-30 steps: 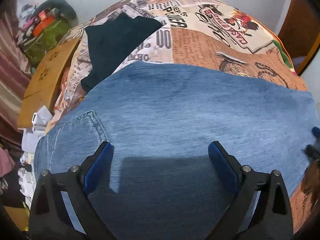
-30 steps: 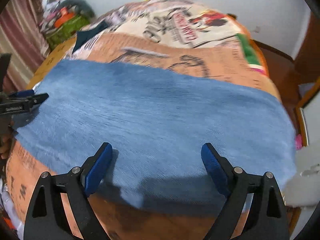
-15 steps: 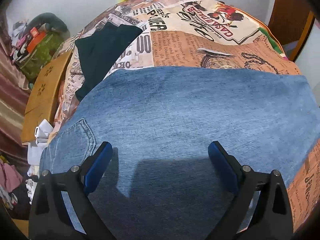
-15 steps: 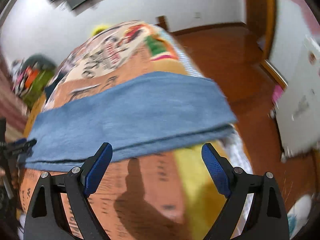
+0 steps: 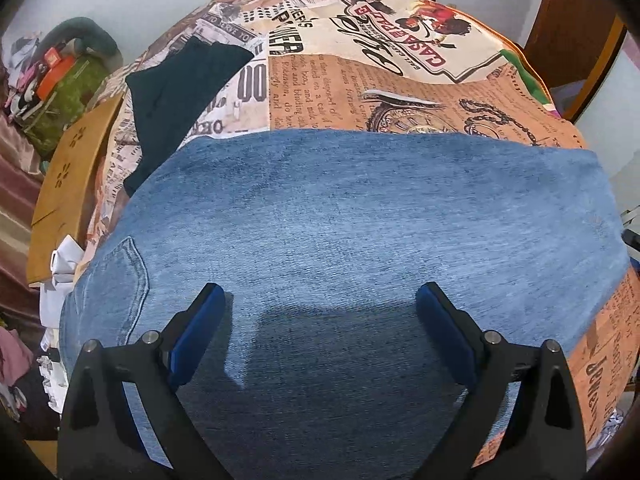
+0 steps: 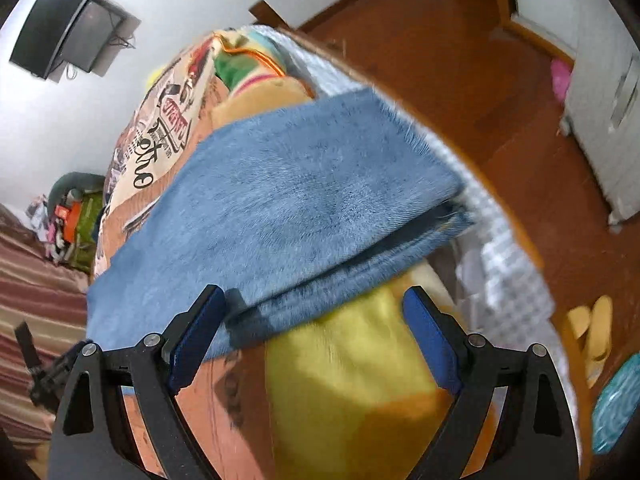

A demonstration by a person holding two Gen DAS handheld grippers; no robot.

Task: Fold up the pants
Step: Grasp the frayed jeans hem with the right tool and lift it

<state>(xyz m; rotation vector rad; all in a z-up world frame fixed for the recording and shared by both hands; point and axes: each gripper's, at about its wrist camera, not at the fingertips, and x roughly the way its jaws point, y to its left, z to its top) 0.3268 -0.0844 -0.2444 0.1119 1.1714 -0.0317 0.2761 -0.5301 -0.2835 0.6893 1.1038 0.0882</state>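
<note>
A home bedroom: bed [image 5: 400,92] (printed cover), wall television [image 6: 60,24].

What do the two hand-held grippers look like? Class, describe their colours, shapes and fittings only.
The left hand-held gripper and the right hand-held gripper look alike: two black angular arms with triangular cut-outs, silver round bolt heads at the joints, and flat blue pads lining the inner faces of the fingers. No cables, markings or sleeves show.
</note>
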